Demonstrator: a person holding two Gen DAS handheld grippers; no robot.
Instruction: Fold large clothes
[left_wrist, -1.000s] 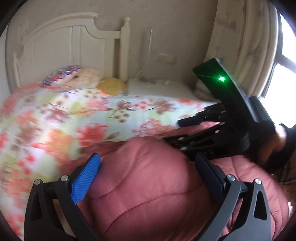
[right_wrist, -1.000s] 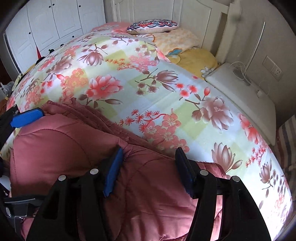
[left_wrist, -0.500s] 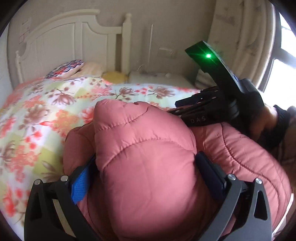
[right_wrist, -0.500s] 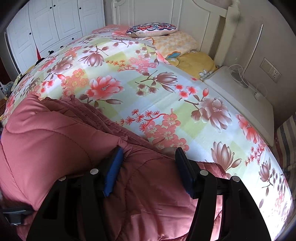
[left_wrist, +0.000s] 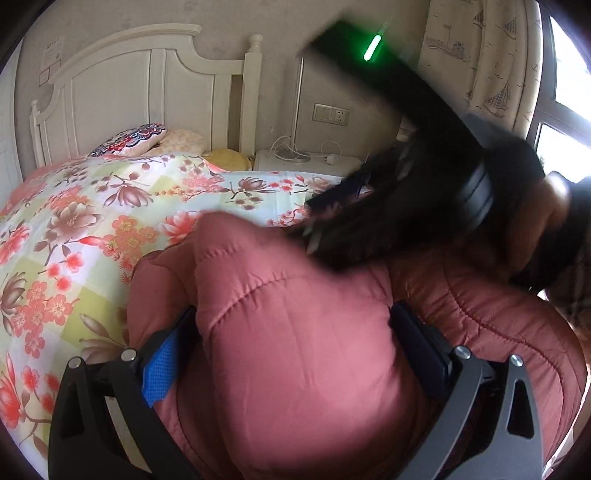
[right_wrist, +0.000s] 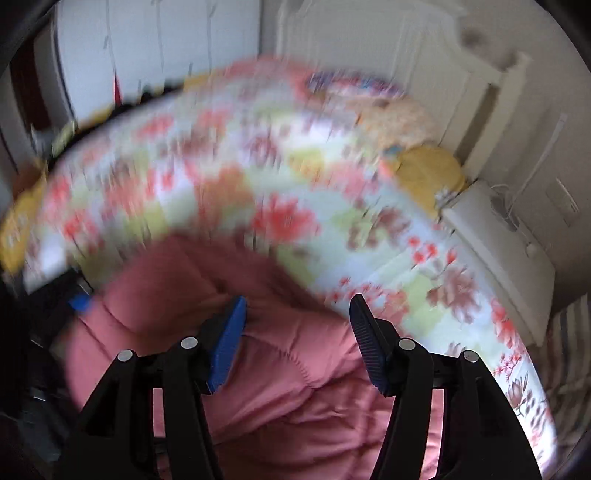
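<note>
A: What does the left gripper (left_wrist: 291, 350) have?

B: A thick fold of the pink quilted jacket (left_wrist: 295, 332). The padding bulges up between its two blue pads, and both pads press into the fabric from either side, so the jaws are clamped on it at a fairly wide spread.

A: And the right gripper (right_wrist: 299, 343)?

B: Its jaws stand about half apart. The jacket (right_wrist: 295, 387) lies under and between the fingers, but the pads do not seem to press on it; there is a gap on both sides. That view is badly smeared, so I would not swear to it.

A: Where is the jacket overall?

B: On the floral bedspread (left_wrist: 92, 229), bunched at the near edge of the bed. From the left gripper it runs ahead and off to the right, beneath the blurred black body of the right gripper (left_wrist: 424, 192), which hangs above and to the right with a green light glowing on top. A hand (left_wrist: 535, 229) grips it at the far right.

A: Anything beyond the claws?

B: Past the left gripper, the bedspread stretches to a white headboard (left_wrist: 129, 85) with a patterned cushion (left_wrist: 129, 138) and a yellow pillow (left_wrist: 229, 158) against it. To the right of those stands a white bedside table (left_wrist: 306, 162) with cables on top.
</note>
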